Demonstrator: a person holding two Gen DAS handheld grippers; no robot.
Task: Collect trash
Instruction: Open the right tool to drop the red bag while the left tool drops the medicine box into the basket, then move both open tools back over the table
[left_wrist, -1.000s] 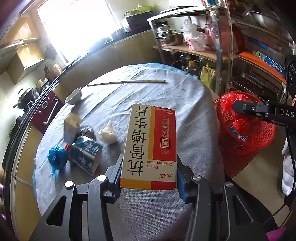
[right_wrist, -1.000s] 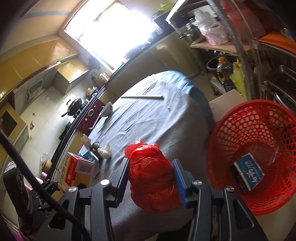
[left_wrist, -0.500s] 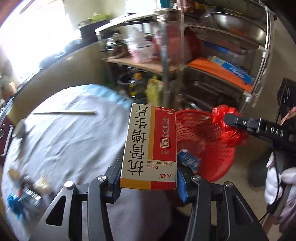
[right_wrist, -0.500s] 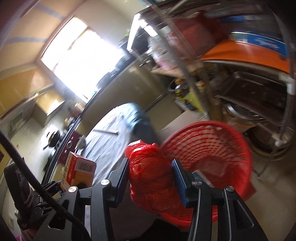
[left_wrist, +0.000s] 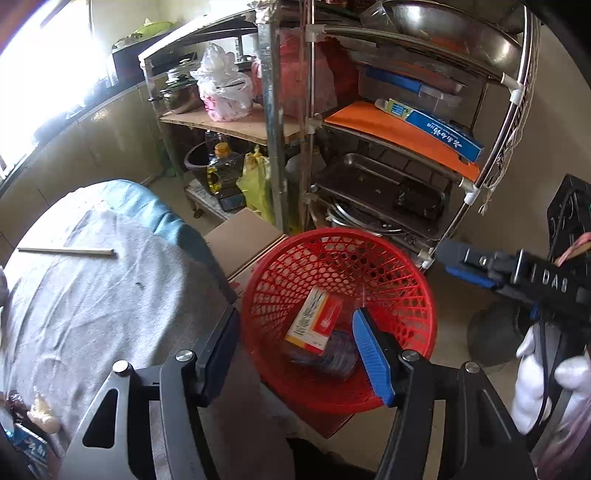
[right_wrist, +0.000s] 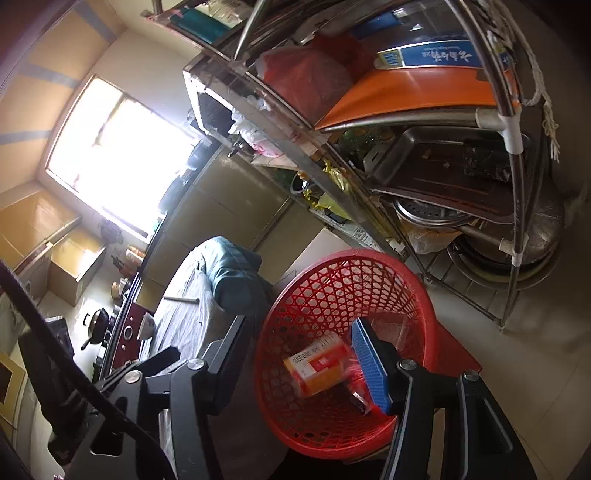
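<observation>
The left gripper (left_wrist: 295, 350) has its fingers (left_wrist: 371, 356) spread wide with nothing between them; it hangs above the near rim of the red basket (left_wrist: 258, 295). The right gripper (right_wrist: 299, 360) is likewise wide open and empty, its blue-padded finger (right_wrist: 369, 363) reaching over the basket's inside. In the left wrist view the right gripper also shows beyond the basket's far side, held by a white-gloved hand (left_wrist: 546, 384).

Inside the basket lies the red and white medicine box (left_wrist: 314, 321), tilted on its side near the bottom. Just beside it, partly behind the blue finger in the right wrist view, sits a red plastic bag (right_wrist: 354, 373), with something dark and bluish under the box that is too blurred to name.

The basket stands on the floor just beside the edge of the round surface (left_wrist: 92, 295), which is covered with a grey cloth. On that surface, away from the basket, lie a pair of chopsticks (left_wrist: 66, 252), and at the near left edge some small scraps and a blue carton (left_wrist: 26, 446), only partly in view. A cardboard box (left_wrist: 243, 236) sits on the floor touching the basket's far left side. Behind the basket rises a metal shelf rack (left_wrist: 480, 177) holding trays, pans, an orange board and a long blue box.
</observation>
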